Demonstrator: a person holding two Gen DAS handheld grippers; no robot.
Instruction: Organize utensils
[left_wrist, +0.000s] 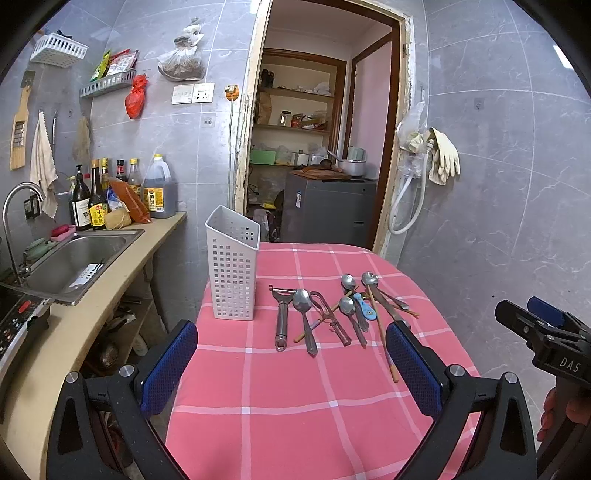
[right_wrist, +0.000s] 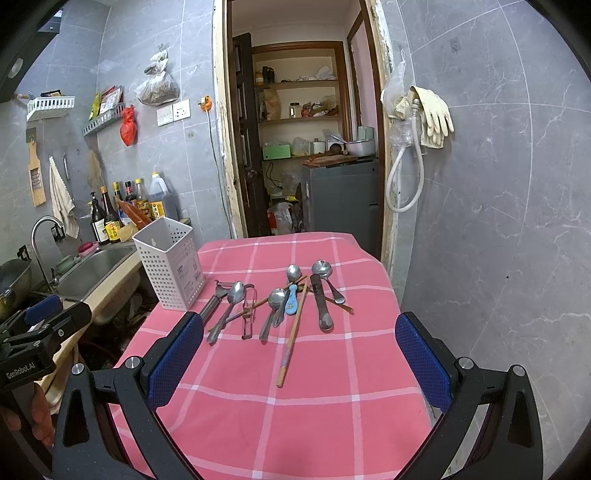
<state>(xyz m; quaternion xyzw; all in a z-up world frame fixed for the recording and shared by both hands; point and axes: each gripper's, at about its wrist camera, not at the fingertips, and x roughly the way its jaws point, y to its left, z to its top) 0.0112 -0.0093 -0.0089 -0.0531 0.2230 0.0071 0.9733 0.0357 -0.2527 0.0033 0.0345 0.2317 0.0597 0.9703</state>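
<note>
A bench (left_wrist: 295, 406) draped in a pink cloth with white checks fills the middle of both views, set beside a kitchen counter with a steel sink (left_wrist: 79, 254) on its left. At the bench's far left corner stands a white perforated holder (left_wrist: 232, 266), upright, with nothing visible inside it. The left gripper (left_wrist: 291, 369) hangs over the near part of the cloth, its blue-padded fingers (left_wrist: 170, 365) spread wide with nothing between them; the right gripper (right_wrist: 299, 362) hovers the same way, its fingers (right_wrist: 423, 354) wide apart and holding nothing. The utensils lie loose on the cloth to the right of the holder, well beyond both grippers. A long pair of chopsticks (right_wrist: 293, 332) reaches nearest to the cameras, crossing the pile. A metal peeler (left_wrist: 281, 317) lies just beside the holder, with a large spoon (left_wrist: 304, 317) right next to it. Further right, several smaller spoons overlap one another, among them a short blue-handled spoon (left_wrist: 365, 308) and a round-bowled spoon (right_wrist: 325, 277) at the far right of the pile.
</note>
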